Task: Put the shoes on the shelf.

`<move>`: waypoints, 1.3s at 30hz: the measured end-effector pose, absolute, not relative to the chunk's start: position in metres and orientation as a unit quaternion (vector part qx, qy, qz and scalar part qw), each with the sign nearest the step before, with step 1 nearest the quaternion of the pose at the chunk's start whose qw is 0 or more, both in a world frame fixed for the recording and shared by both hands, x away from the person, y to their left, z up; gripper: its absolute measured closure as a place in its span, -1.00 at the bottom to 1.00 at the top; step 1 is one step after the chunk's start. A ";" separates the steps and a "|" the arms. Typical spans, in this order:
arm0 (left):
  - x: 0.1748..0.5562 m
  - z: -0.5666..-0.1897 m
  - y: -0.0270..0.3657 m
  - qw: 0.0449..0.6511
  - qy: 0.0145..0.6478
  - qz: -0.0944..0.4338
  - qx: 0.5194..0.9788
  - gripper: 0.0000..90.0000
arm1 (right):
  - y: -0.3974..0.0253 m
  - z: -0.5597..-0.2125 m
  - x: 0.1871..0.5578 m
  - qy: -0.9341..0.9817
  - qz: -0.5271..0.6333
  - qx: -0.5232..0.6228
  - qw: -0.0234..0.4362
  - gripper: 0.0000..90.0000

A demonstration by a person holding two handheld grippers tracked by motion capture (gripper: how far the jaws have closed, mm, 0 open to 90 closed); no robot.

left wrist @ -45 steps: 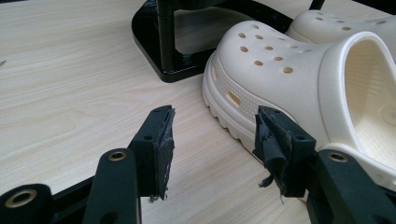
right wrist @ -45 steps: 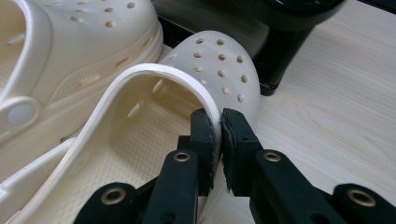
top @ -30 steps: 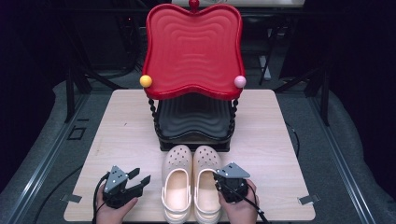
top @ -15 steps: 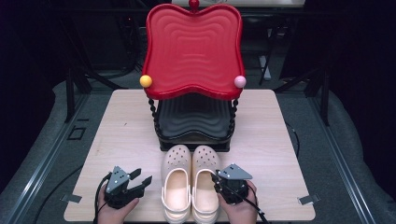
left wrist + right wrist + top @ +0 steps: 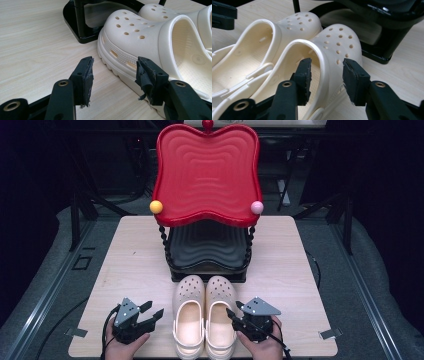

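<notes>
Two cream clogs, one two-tier rack, two tools.

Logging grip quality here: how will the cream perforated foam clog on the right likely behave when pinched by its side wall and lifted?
The right cream perforated foam clog looks moulded and thin-walled, so probably light, and the wall may flex under the right hand-held gripper, whose jaws straddle it. Its smooth surface might slip a little. The flat ridged sole suggests it won't roll.

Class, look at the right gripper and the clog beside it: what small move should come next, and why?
Probably shut the right gripper: its open jaws already straddle the outer side wall of the right clog, one inside the opening, one outside, so closing should grip it.
</notes>
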State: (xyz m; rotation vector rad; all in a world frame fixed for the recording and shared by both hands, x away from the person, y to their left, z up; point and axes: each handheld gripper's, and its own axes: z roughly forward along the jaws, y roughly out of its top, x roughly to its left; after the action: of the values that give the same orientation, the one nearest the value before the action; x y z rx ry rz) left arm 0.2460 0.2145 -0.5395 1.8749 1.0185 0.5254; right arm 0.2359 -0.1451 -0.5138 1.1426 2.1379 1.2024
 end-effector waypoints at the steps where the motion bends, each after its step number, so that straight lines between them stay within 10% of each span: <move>1: 0.245 -0.539 0.214 0.456 0.413 0.213 0.759 0.06 | -0.147 -0.511 0.236 0.773 0.438 0.406 0.214 0.18; 21: 0.241 -0.521 0.188 0.444 0.391 0.190 0.783 -0.30 | -0.153 -0.507 0.235 0.768 0.435 0.421 0.209 -0.42; 39: 0.255 -0.522 0.151 0.436 0.365 0.194 0.799 0.21 | -0.140 -0.518 0.240 0.786 0.415 0.384 0.250 0.15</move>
State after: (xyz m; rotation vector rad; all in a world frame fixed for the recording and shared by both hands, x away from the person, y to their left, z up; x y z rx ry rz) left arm 0.2546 0.1512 -0.5219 1.9883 0.9070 0.4838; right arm 0.2405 -0.1404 -0.5183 1.0456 2.1402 1.1305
